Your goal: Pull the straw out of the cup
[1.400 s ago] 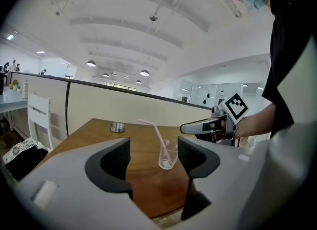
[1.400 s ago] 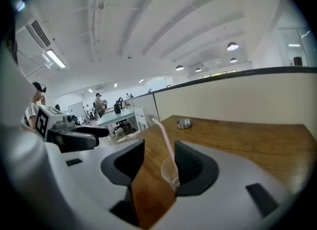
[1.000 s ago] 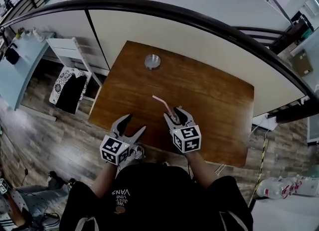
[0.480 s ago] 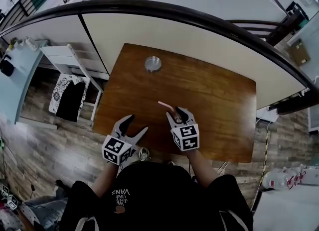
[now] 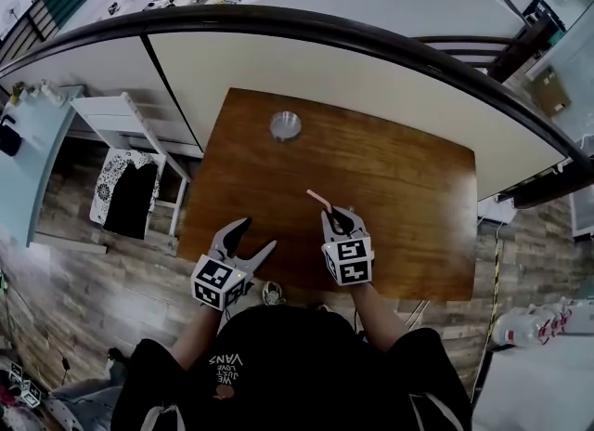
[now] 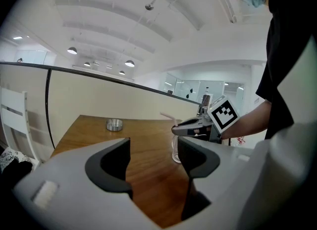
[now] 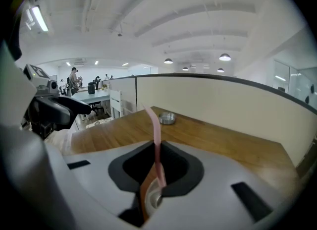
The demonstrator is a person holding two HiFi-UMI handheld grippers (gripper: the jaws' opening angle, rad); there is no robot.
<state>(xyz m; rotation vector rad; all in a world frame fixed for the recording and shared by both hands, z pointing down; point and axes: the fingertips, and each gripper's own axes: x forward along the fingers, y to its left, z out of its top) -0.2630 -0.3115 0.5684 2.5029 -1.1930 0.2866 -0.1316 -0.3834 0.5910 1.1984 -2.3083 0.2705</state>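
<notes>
We see the right gripper (image 7: 156, 177) pinching the pink straw (image 7: 155, 140), its jaws having just been closing until only the straw stands between them. The straw runs down into the clear cup (image 7: 151, 200) directly beneath the jaws. From the head view, its bent top pokes out past the gripper's tips.

The left gripper (image 6: 153, 160) holds its jaws spread wide, with only bare wood showing between them. In its own view the cup stands on the table beside its right jaw, under the right gripper.

Both grippers hang over the near edge of the wooden table (image 5: 399, 174), side by side and apart. A small round metal dish (image 5: 285, 125) sits near the far edge.
</notes>
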